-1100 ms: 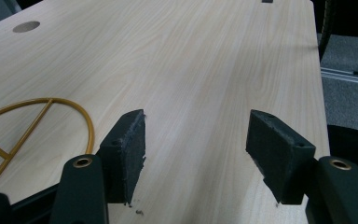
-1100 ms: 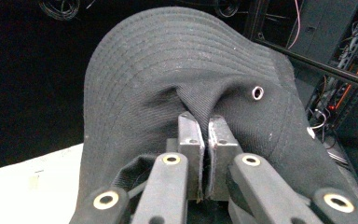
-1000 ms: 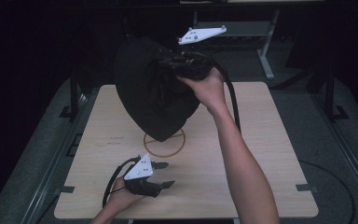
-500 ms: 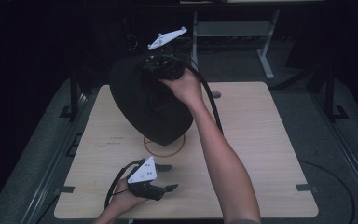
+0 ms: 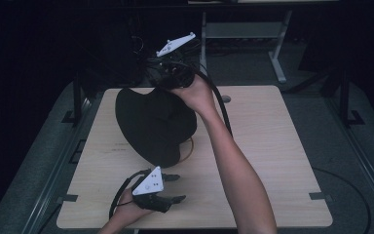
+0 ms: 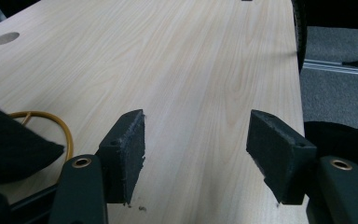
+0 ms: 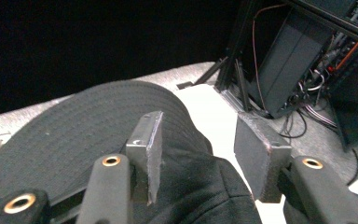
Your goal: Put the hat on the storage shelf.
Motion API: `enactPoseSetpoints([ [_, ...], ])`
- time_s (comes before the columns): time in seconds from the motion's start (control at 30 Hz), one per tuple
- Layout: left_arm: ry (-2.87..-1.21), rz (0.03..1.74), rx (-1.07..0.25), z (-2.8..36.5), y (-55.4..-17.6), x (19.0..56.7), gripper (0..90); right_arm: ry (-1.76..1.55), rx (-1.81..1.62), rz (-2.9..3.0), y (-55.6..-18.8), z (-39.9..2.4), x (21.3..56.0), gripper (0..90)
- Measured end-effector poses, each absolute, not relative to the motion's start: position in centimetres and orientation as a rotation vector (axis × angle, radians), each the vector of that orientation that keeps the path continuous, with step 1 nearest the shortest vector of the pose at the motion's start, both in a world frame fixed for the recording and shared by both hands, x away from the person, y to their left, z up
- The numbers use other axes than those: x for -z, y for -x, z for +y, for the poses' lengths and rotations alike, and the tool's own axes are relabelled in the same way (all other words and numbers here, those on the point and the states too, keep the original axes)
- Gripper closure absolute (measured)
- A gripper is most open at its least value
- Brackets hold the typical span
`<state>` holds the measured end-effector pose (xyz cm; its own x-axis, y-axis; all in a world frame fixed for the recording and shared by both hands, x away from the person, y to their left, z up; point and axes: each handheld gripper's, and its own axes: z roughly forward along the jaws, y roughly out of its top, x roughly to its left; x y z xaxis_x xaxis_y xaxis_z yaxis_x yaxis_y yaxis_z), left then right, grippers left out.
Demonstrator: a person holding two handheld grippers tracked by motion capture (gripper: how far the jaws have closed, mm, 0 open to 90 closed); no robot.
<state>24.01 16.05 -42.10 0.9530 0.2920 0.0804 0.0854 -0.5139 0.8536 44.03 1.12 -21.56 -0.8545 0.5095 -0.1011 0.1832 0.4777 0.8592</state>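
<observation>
One black cap (image 5: 156,124) lies on the wooden table (image 5: 272,146), its near edge covering one orange ring (image 5: 191,146), probably laid there on purpose. Right gripper (image 5: 173,78) hovers at the cap's far edge, jaws parted, nothing gripped. Left gripper (image 5: 168,190), nearer than the cap, gapes wide and empty, likely waiting.

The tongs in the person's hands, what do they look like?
Both tongs, left tongs and right tongs, are black, each topped by a grey three-cornered plate with small dots. Black cables trail from them. Their flat dark pads sit on arms with brass-coloured rivets. The forearms are bare, without sleeves.
</observation>
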Motion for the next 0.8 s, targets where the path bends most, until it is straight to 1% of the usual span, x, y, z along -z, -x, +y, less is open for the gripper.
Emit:
enactPoseSetpoints([
  [0.33,-2.106,0.275,-0.265,16.2,-23.8,42.1,36.6,-0.612,-1.416,2.378,-42.8,-0.9,22.1,46.0],
  [0.43,-2.105,0.273,-0.267,16.1,-23.8,42.2,36.6,-0.646,-1.478,2.358,-42.4,-2.3,22.2,43.1],
  [0.8,-2.098,0.272,-0.251,16.0,-23.7,42.3,36.5,-0.696,-1.553,2.32,-41.1,-5.5,22.9,36.7],
])
